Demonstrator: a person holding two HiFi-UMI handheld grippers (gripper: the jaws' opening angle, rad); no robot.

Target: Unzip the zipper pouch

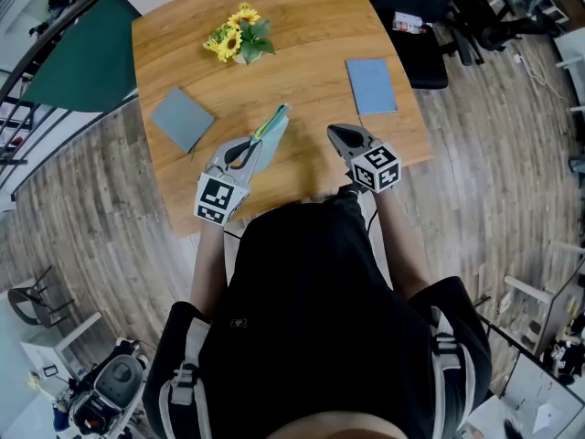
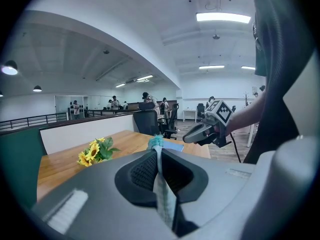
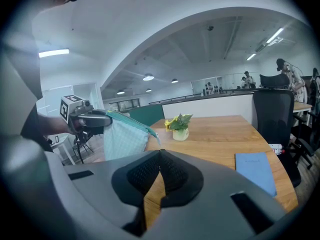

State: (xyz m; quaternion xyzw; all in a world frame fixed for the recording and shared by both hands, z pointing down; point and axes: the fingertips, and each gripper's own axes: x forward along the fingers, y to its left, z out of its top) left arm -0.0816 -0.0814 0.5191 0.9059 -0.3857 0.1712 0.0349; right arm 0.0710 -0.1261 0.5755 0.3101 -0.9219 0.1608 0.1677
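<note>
I've got L gripper (image 1: 249, 151) clamped on the pale teal checked fabric zipper pouch (image 1: 272, 128), held above the wooden table (image 1: 302, 53). R gripper (image 1: 340, 138) is near it, jaws pinched together, empty.

I take the sunflower pot (image 1: 239, 42) as my mark. Left of it and nearer me lies a grey pad (image 1: 182, 119), and well to its right a blue notebook (image 1: 371, 86). Straight toward me from it, the zipper pouch (image 1: 271, 133) blocks the way. Between these I have bare tabletop (image 1: 311, 35) to pass over.
</note>
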